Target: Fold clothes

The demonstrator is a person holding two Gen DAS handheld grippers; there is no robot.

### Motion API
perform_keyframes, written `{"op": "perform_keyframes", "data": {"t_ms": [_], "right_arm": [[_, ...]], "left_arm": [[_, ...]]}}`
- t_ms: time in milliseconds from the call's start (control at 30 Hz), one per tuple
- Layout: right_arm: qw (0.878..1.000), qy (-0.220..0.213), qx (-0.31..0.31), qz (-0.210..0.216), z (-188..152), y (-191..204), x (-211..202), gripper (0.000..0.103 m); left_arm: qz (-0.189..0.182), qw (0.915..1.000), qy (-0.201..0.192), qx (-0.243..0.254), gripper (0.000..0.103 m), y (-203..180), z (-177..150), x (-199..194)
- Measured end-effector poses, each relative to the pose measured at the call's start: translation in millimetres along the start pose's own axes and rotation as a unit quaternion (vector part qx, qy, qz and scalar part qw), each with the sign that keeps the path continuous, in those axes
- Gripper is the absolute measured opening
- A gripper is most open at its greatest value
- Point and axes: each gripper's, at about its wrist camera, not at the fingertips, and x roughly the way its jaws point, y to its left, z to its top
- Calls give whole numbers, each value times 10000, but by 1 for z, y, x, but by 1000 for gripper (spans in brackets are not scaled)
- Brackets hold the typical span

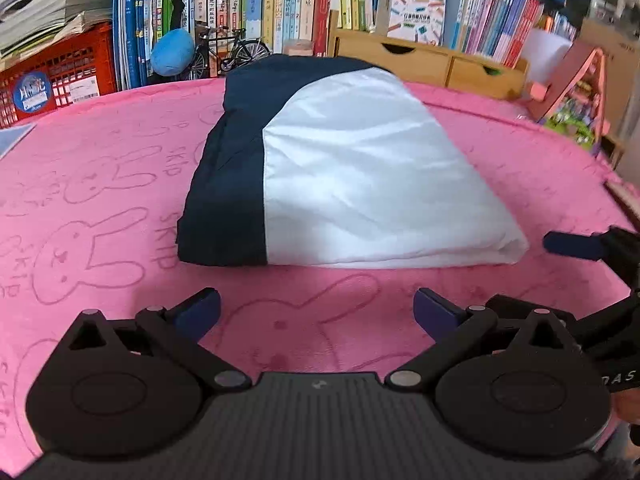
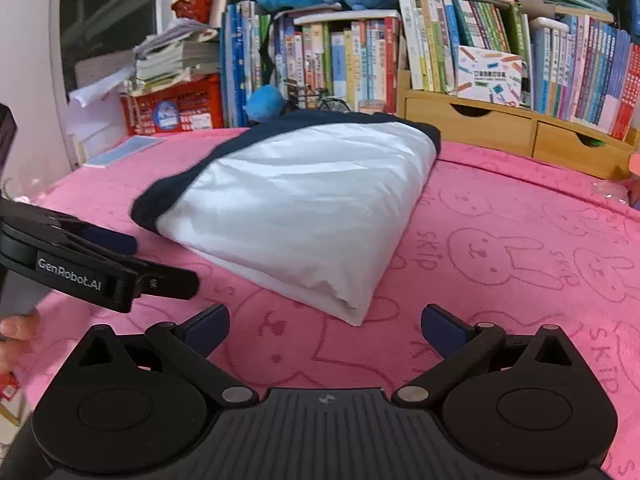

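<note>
Bookshelves back a desk (image 1: 100,200) under a pink rabbit-print cloth, where the navy-and-white garment (image 1: 360,176) lies as a compact folded bundle. Both the left tool (image 1: 317,312) and right tool (image 2: 325,326) are spread and empty, just short of its near edge. Any tidying should press flat without dragging layers apart.

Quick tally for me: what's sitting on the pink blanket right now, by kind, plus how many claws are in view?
Folded garments, navy and white: 1
Pale blue flat items at the blanket's far left edge: 1
Claws, both open and empty: 2, the left claw and the right claw
Total: 4, all resting on or hovering over the pink blanket.
</note>
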Motion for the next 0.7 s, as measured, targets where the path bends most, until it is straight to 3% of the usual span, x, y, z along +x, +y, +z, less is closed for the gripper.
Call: {"op": "perform_keyframes", "data": {"t_ms": [167,467,700], "right_arm": [[9998,-179,-79,-10,-1,3,0,103],[9988,-277,364,190,-1,-9,-5,103],[9996,-246,109,43,-1,1,-5,103]], "left_arm": [[-55,9999,-50,134,103,-3,-1,1],[35,9992,-62,400,103,-10,-5,3],[66,9991,-121,402,103,-10,-8,4]]}}
